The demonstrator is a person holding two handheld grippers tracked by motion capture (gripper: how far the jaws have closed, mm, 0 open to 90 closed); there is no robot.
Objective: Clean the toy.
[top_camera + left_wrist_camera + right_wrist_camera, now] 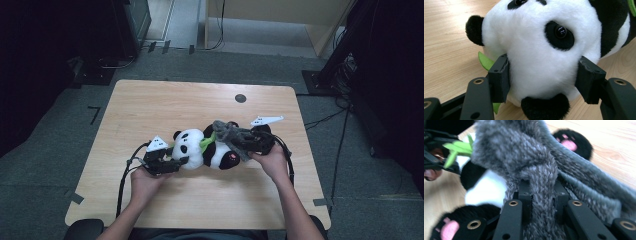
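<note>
Both forearms reach in from the near edge; the left gripper (pixel 172 162) clamps its black jaws partway closed; the right gripper (pixel 250 141) pinches nearly shut.

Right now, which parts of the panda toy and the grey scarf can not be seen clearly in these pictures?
- Panda toy, left gripper view: its body is cut off by the right edge; the left gripper covers both sides of its head.
- Grey scarf, right gripper view: blurred up close; its ends run out of the picture, and the right gripper hides the pinched part.
- High view: the scarf's knot over the panda's belly is too small to make out.
</note>
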